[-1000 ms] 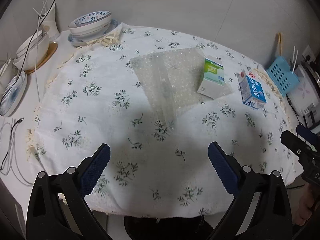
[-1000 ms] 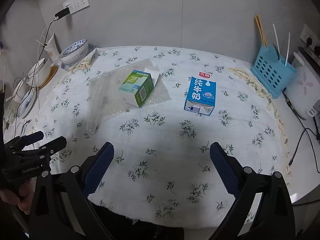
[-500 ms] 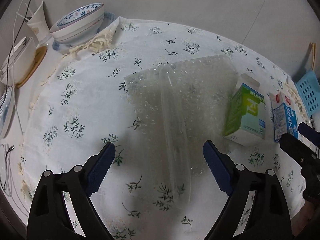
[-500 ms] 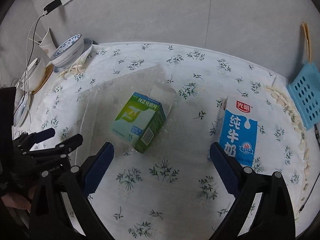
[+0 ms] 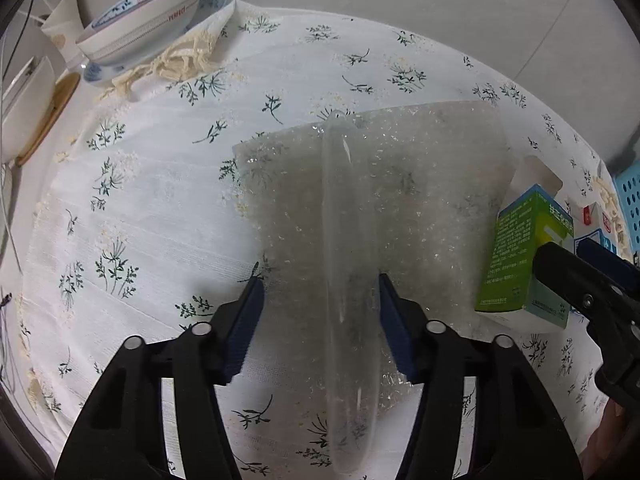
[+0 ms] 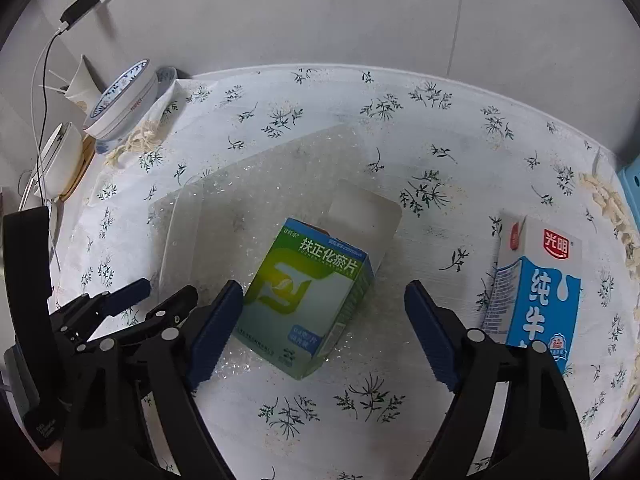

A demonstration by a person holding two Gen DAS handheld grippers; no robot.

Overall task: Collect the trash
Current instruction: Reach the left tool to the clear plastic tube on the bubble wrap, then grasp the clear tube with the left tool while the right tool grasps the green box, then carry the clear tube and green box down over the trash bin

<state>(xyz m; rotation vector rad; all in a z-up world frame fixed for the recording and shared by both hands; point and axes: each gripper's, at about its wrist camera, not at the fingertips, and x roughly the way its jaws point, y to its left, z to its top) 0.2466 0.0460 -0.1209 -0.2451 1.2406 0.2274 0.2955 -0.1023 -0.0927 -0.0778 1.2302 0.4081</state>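
Observation:
A clear bubble-wrap bag [image 5: 400,208] lies flat on the flowered tablecloth [image 5: 152,200]. My left gripper [image 5: 320,292] is open, its fingers either side of the bag's raised clear fold. A green and white medicine box [image 6: 308,292] with an open flap lies on the bag [image 6: 224,216]. My right gripper [image 6: 324,304] is open and straddles the box's near end. The box also shows in the left wrist view [image 5: 528,256]. A blue and white milk carton [image 6: 536,288] lies to the right of the box.
Stacked blue-patterned bowls [image 5: 140,28] and white dishes [image 6: 64,160] stand at the back left, with a paper cup [image 6: 82,80] and a charger cable [image 6: 44,60]. A blue perforated basket [image 5: 630,196] is at the far right. The wall is close behind.
Both grippers have moved forward and down toward the table. The left one now straddles the bag's fold and has narrowed; the right one now straddles the green box.

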